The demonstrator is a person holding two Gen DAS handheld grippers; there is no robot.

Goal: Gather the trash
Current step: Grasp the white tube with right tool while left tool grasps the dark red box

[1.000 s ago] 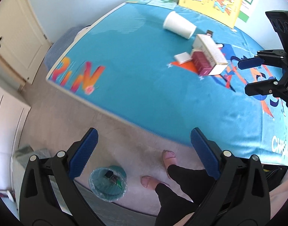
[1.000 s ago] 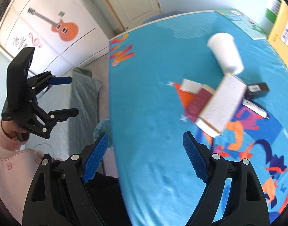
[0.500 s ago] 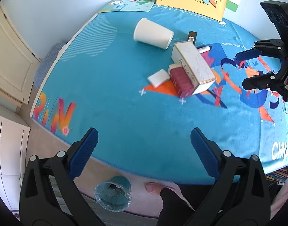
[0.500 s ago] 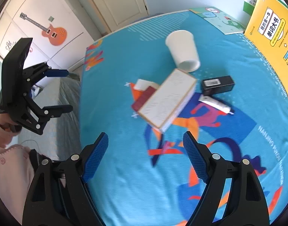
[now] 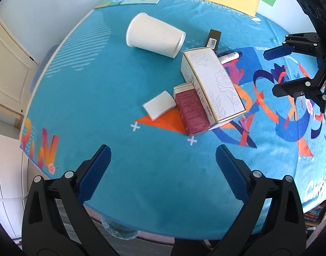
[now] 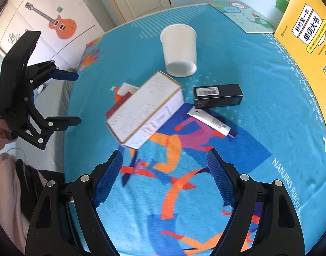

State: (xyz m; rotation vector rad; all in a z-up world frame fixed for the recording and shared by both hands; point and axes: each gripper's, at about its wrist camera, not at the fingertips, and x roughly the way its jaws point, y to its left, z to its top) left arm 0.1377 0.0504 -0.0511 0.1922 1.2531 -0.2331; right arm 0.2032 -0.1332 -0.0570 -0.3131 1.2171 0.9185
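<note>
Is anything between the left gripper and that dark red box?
Nothing visible. The left gripper hangs open over bare mat, with the dark red box ahead. The big white box leans on its far side, not in the path.

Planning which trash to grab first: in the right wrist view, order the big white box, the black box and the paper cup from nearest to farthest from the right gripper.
Measured from the right gripper:
1. Big white box, just ahead, slightly left.
2. Black box, ahead to the right.
3. Paper cup, farthest, lying on its side beyond both.
</note>
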